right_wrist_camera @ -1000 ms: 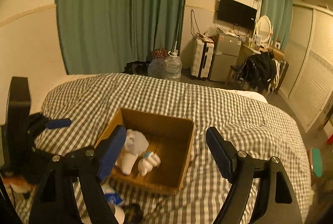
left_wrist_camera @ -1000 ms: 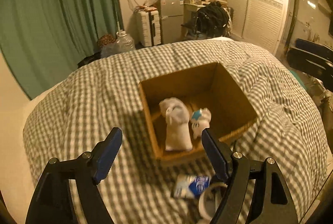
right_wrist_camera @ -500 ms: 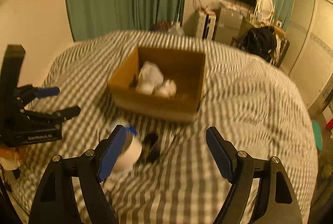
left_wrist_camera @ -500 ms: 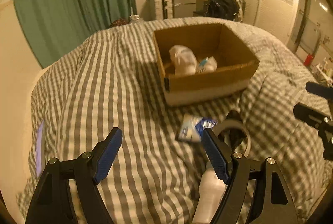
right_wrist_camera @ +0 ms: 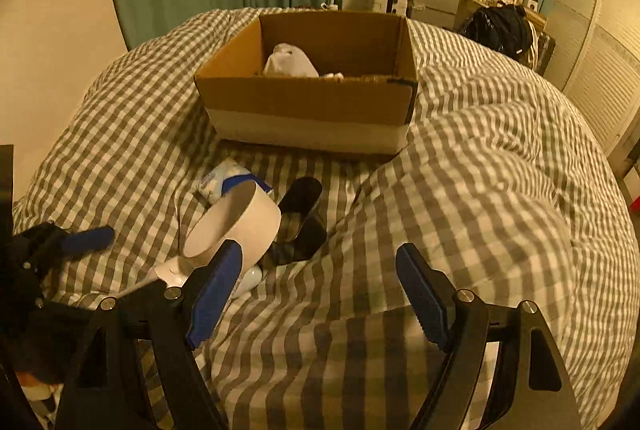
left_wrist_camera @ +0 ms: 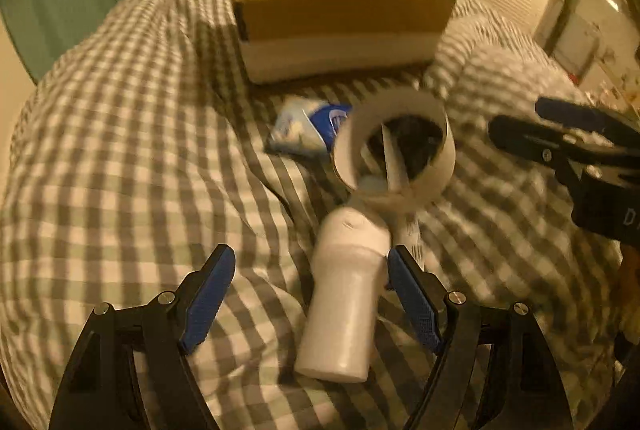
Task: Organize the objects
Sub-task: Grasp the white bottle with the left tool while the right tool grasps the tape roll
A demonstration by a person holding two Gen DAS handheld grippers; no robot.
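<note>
Left gripper (left_wrist_camera: 310, 280) gapes low around white bottle (left_wrist_camera: 344, 304)

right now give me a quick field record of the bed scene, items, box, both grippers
surface: checked duvet
box: cardboard box, open, white bundle inside
loose items: white bottle lying down, tape roll tilted against it, blue-white packet, black object
left gripper: jaws open either side of the bottle, not closed on it
right gripper: jaws open, empty
</note>
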